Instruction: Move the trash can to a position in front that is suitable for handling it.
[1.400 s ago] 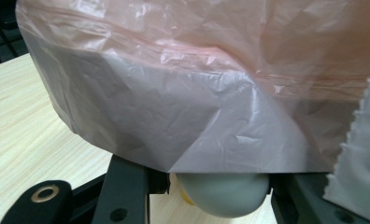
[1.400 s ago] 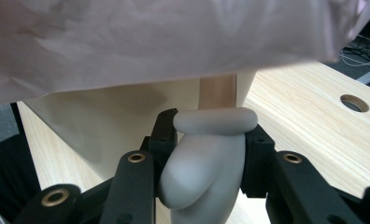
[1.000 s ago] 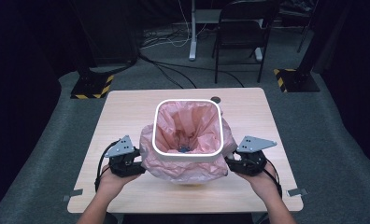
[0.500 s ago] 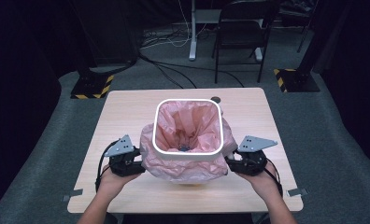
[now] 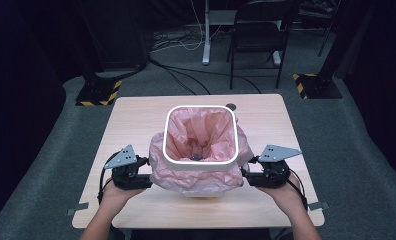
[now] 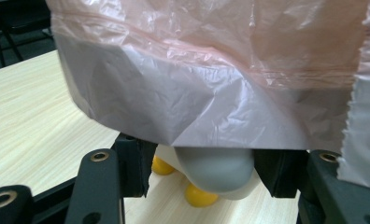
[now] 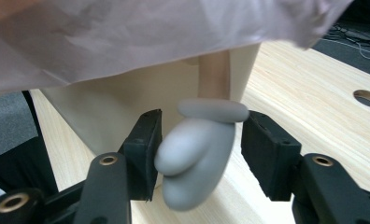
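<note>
Left gripper (image 5: 148,175) at 9 o'clock and right gripper (image 5: 246,176) at 3 o'clock of bag-lined bin (image 5: 200,162); jaws just opened, apart around grey side handles (image 7: 197,149).

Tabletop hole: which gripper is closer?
Right. The right gripper flanks the bin on the side of the hole; the left gripper is opposite. Both jaws have just been opening, grey handles between them.
</note>
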Demonstrator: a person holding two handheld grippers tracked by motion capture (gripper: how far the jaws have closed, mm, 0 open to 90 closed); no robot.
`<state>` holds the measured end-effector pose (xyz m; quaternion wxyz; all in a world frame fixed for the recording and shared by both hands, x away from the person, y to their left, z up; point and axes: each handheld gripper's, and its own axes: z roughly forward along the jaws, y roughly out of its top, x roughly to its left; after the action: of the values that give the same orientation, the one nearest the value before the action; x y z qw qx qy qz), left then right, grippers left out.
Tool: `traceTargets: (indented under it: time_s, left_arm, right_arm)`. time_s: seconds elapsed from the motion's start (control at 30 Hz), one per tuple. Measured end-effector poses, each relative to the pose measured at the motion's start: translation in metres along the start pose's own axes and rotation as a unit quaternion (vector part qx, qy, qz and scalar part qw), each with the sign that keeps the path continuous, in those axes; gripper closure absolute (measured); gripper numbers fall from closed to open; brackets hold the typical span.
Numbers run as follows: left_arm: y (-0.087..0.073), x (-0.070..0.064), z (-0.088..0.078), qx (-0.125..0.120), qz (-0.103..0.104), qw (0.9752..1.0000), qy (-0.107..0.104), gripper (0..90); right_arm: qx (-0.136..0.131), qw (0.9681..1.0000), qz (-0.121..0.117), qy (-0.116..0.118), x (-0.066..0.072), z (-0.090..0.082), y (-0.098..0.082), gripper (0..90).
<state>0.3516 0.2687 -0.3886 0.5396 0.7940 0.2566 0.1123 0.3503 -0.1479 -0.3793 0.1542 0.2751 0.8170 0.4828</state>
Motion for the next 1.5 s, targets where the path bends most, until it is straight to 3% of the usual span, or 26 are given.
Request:
traceTargets:
  time_s: [0.33, 0.5, 0.67, 0.77, 1.13, 1.3, 1.5]
  left_arm:
    - [0.0, -0.004, -0.021, -0.006, 0.011, 0.9998, 0.013, 43.8]
    - [-0.001, -0.001, -0.035, -0.014, 0.003, 0.9997, 0.019, 43.8]
    - [0.006, -0.001, -0.047, 0.003, 0.019, 0.999, 0.041, 44.1]
    - [0.013, 0.002, -0.054, 0.001, 0.02, 0.9988, 0.045, 44.0]
    - [0.03, 0.017, -0.059, -0.002, 0.009, 0.9992, 0.038, 44.4]
    - [0.039, 0.019, -0.059, -0.01, 0.004, 0.9996, 0.028, 44.7]
    - [0.052, 0.019, -0.059, -0.009, 0.013, 0.9995, 0.028, 45.2]
  right_arm:
    - [0.007, 0.9999, -0.015, 0.003, 0.0, -0.016, 0.002, 50.0]
    - [0.012, 0.9998, -0.013, 0.003, -0.001, -0.02, 0.002, 50.0]
    - [0.012, 0.9998, -0.015, 0.002, -0.001, -0.023, 0.004, 48.6]
    - [0.009, 0.9999, -0.014, 0.002, -0.002, -0.026, 0.007, 47.6]
    - [0.012, 0.9996, -0.026, -0.003, -0.005, -0.04, 0.02, 47.9]
    - [0.014, 0.9995, -0.027, 0.012, -0.006, -0.048, 0.023, 50.7]
    - [0.013, 0.9995, -0.027, 0.01, -0.01, -0.059, 0.027, 51.1]
